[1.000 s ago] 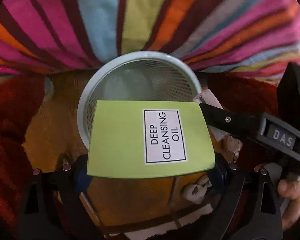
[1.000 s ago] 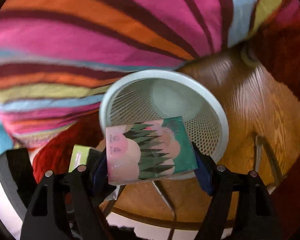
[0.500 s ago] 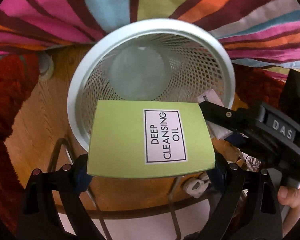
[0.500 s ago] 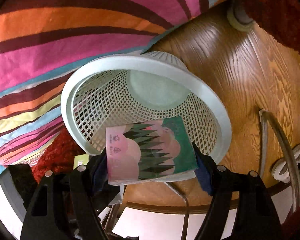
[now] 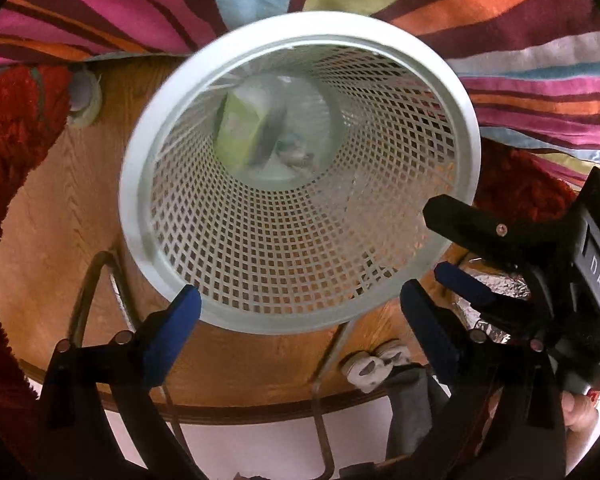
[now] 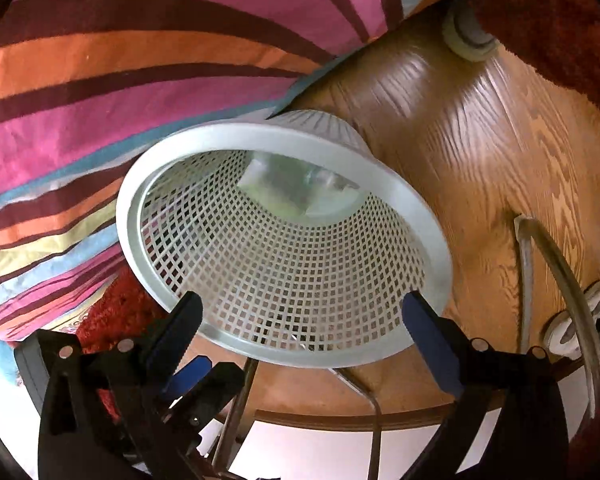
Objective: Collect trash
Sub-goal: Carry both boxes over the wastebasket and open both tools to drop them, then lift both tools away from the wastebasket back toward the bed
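Both views looked down into the white mesh wastebasket (image 5: 300, 168), which stood on the wooden floor (image 5: 60, 220) against the striped fabric (image 5: 520, 40). Half a second earlier you held a green carton in your left gripper (image 5: 298, 312) and a patterned pink-and-green box in your right gripper (image 6: 300, 320); at this moment both sets of fingers stood wide apart with nothing between them, just above the near rim of the wastebasket. In the left wrist view your right gripper (image 5: 466, 246) appeared at the right edge, its jaws likewise spread and empty.

The released trash lay at the bottom of the wastebasket. The green carton (image 5: 240, 132) showed as a blurred yellow-green shape leaning toward the left wall; the blur suggested it had not fully settled. Beside it sat a second blurred item (image 5: 292, 148), probably the patterned box, though its print could not be made out. From the right wrist view the same contents (image 6: 288, 188) were visible through the opening, equally smeared.

Judged from this, the drop of both items succeeded, and both of your grippers were free for further pickups. A crumpled piece of foil (image 5: 496, 292) lay on the floor beyond the basket's right side and was a likely next candidate.
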Motion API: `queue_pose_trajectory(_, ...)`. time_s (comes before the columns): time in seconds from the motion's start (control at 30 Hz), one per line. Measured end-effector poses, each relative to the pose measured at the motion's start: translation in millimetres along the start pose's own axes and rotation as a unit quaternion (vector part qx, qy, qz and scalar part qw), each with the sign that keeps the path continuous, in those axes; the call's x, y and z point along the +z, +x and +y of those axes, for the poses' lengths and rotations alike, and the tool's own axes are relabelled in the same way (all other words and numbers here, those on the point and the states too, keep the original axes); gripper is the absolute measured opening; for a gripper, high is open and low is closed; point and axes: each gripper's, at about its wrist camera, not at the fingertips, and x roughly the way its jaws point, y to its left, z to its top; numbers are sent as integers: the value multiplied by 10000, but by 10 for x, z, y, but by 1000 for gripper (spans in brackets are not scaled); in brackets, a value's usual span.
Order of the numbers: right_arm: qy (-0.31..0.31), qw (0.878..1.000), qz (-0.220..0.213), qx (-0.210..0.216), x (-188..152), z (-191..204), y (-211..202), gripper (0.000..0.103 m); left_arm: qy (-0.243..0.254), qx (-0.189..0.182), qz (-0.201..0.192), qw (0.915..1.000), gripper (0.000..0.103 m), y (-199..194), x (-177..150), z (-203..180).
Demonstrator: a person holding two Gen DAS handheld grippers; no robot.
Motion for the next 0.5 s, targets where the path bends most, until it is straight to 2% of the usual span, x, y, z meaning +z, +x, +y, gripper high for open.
queue_pose_trajectory(0.5, 9, 9997, -207, 109, -18, -38, -197, 96, -247, -87, 89, 9996, 97, -19, -21, 87)
